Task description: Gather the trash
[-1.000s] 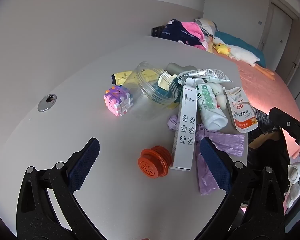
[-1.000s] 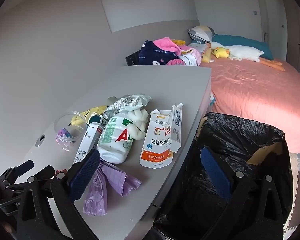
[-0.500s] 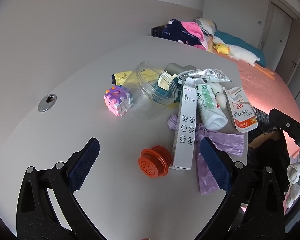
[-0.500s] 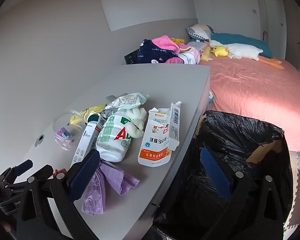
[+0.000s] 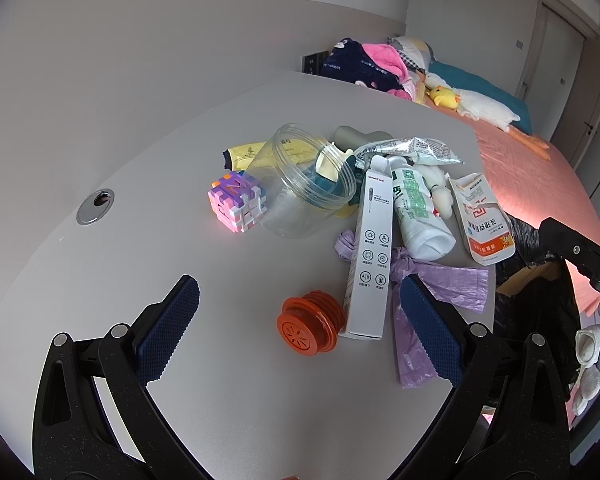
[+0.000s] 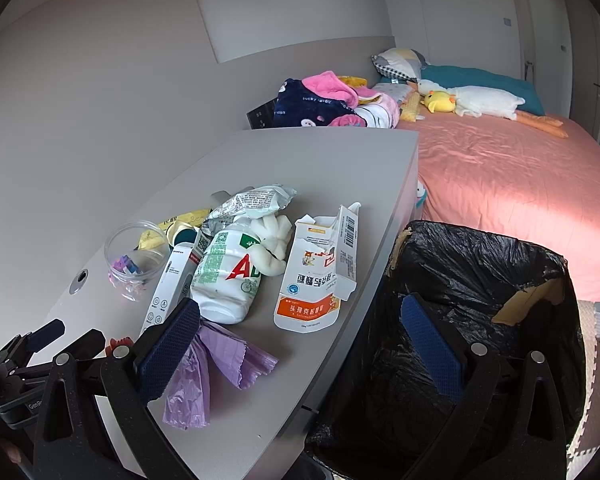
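Trash lies in a heap on the grey desk: a long white box, a white bottle with green print, a torn white-and-orange carton, a purple plastic bag, a silver wrapper and an orange ribbed cap. My left gripper hovers open just before the cap, holding nothing. My right gripper is open and empty near the desk's right edge, between the purple bag and the black-lined bin. The carton and bottle lie ahead of it.
A clear plastic jar lies on its side by a pink-and-purple puzzle cube. A metal cable grommet sits in the desk at left. A pink bed with clothes and a plush duck lies beyond.
The right gripper has shifted slightly, so the table and trash sit a little higher and more to the right in its view. The left gripper has not moved.
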Motion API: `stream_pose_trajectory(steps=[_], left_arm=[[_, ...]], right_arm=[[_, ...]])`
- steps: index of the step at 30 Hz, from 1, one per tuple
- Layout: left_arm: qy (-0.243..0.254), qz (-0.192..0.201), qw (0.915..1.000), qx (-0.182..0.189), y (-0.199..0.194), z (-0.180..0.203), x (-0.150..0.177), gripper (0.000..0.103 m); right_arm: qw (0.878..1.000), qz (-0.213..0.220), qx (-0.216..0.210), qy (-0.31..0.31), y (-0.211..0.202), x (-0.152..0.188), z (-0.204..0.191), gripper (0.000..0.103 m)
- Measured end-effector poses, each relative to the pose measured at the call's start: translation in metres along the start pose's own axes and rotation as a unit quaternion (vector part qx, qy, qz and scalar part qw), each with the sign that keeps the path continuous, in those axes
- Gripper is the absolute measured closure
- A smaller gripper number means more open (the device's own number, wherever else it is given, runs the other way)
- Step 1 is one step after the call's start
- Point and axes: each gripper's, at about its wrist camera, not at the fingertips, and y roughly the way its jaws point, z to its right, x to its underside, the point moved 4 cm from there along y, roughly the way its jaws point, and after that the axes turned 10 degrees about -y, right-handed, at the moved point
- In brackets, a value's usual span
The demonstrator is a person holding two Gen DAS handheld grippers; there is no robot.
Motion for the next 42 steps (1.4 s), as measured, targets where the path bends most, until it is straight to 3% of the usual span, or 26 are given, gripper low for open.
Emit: stream_pose_trajectory(steps=[42], left_arm=[[0.0,-0.008,1.0,0.0,0.0038,0.0001,0.0017,0.006]], right_arm=[[1.0,-0.001,0.001,0.001,-0.0005,0.0026,0.0041,0.003]])
